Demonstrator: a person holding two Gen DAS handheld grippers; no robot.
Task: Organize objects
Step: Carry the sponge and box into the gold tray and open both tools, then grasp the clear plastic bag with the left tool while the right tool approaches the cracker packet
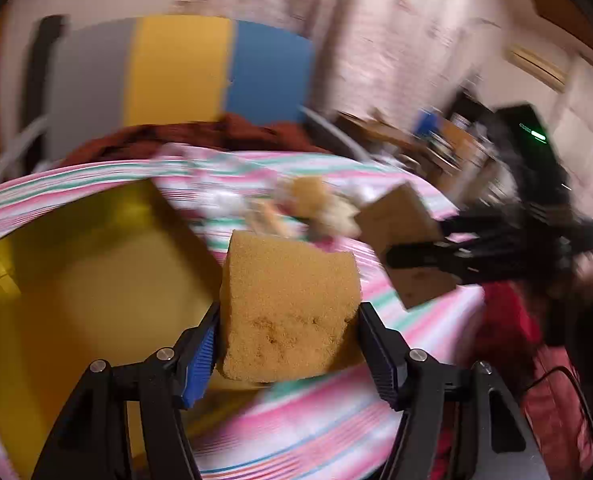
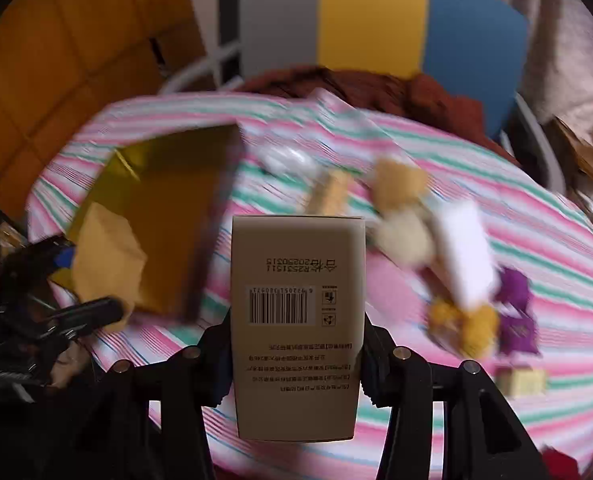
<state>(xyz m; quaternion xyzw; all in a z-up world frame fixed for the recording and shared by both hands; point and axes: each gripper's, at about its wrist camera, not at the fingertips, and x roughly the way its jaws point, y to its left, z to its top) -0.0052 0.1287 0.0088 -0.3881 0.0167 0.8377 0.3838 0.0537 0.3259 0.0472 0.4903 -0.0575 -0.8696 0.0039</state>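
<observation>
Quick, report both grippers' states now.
Left gripper: shut on the sponge.
Right gripper: shut on the cardboard box.

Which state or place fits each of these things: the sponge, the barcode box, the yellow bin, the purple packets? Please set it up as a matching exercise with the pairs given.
Things:
1. sponge
2. barcode box
3. yellow bin
4. purple packets

States or places:
A. lying on the striped cloth, ungripped
B. clamped in the left gripper
C. open on the cloth, nothing seen inside
D. clamped in the right gripper

Pairs: 1-B, 2-D, 3-C, 4-A
</observation>
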